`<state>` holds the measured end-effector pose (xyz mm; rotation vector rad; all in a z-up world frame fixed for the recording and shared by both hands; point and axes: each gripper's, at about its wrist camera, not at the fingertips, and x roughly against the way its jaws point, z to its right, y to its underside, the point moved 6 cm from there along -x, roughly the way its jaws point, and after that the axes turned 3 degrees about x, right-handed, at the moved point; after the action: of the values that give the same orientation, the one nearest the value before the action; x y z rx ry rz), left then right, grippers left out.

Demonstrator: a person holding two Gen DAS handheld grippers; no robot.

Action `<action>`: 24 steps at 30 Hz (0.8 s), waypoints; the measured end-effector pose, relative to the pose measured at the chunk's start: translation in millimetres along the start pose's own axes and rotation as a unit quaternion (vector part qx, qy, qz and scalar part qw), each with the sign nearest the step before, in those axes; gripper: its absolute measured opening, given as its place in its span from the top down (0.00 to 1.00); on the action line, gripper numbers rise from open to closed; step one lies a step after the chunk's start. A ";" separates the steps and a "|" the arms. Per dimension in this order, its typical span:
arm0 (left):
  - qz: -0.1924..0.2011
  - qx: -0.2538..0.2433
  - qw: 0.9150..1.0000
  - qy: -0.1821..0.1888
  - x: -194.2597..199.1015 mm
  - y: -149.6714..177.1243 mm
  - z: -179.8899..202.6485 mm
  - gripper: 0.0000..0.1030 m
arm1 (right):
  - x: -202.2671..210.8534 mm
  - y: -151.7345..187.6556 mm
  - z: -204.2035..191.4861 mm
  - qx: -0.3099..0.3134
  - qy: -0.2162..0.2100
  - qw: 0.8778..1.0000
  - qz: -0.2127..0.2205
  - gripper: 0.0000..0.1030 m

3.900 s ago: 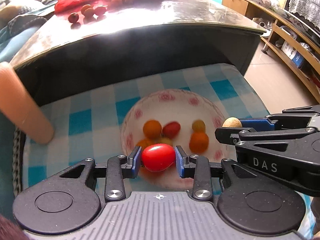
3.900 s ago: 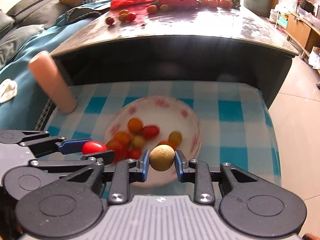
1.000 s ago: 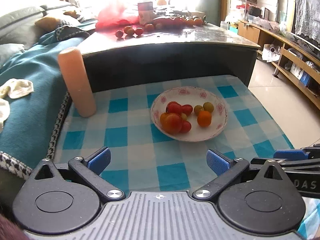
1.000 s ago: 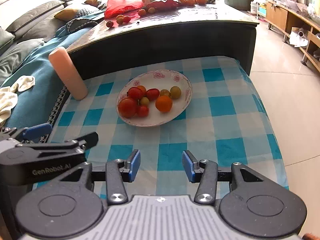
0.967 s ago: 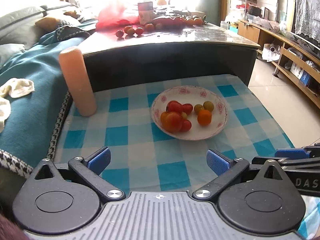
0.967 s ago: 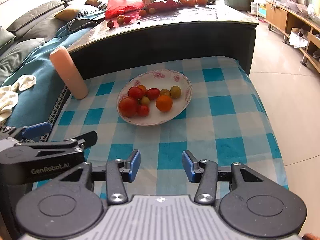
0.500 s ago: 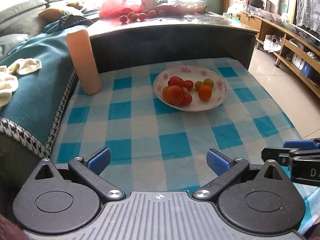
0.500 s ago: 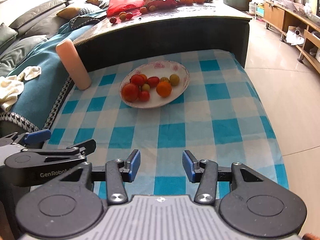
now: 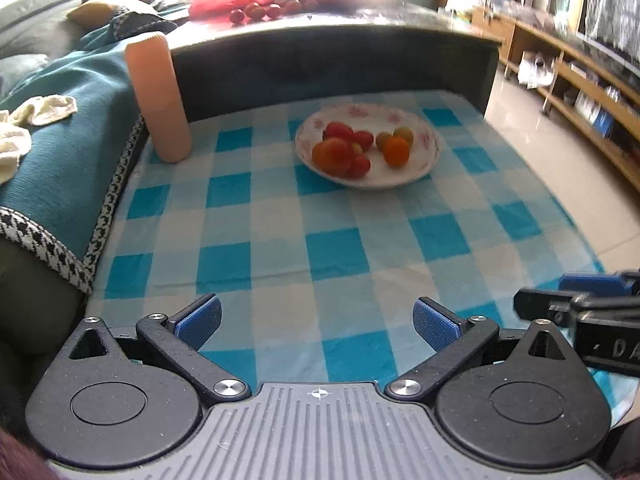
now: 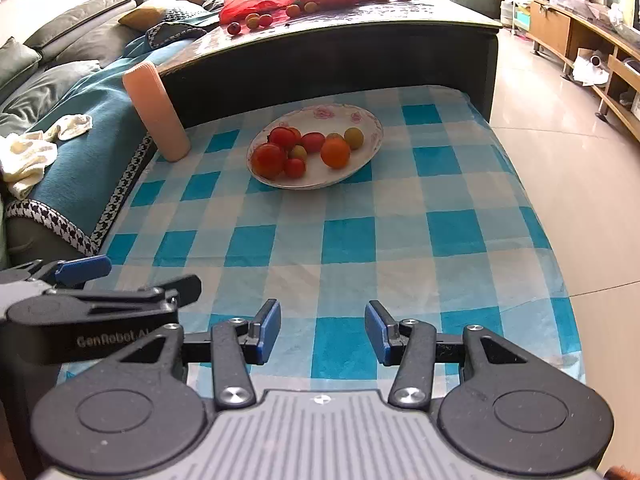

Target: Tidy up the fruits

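Fruits (image 10: 306,150) are mostly piled in the floral plate (image 10: 364,120) on the checkered cloth (image 10: 348,240), up around 12 o'clock from our right gripper (image 10: 322,330) and 1 o'clock from our left gripper (image 9: 316,318), with a few more loose on the dark table (image 10: 360,16) further back. Both grippers are empty with jaws spread, the left wider than the right, and well short of the plate. We reckon these little tomatoes and citrus are light, smooth, round and squishy, so we'd pinch each gently across its widest middle or it'll roll or split.
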<state>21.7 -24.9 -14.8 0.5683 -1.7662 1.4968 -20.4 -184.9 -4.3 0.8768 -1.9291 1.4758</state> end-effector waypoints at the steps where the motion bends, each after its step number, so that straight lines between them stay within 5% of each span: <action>1: -0.002 -0.002 1.000 -0.002 0.2 1.9 1.0 0.00 | 0.5 1.0 0.1 0.000 0.001 1.000 0.000 0.43; 17: -0.034 -0.003 0.999 0.006 -2.3 18.4 9.0 0.00 | 0.3 13.7 -3.2 0.006 0.003 1.000 -0.012 0.42; 20: 0.022 -0.020 0.999 -0.035 15.0 15.4 9.0 0.00 | 0.2 14.8 -2.2 0.004 0.002 1.000 -0.012 0.42; 24: 0.086 -0.005 0.996 -0.036 38.8 8.3 3.5 0.00 | 3.0 15.5 -2.0 0.003 0.000 1.000 -0.006 0.42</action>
<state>-9.7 -21.5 9.5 0.4800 -1.9178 1.5999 -34.2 -180.6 -10.9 0.8913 -1.9166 1.4755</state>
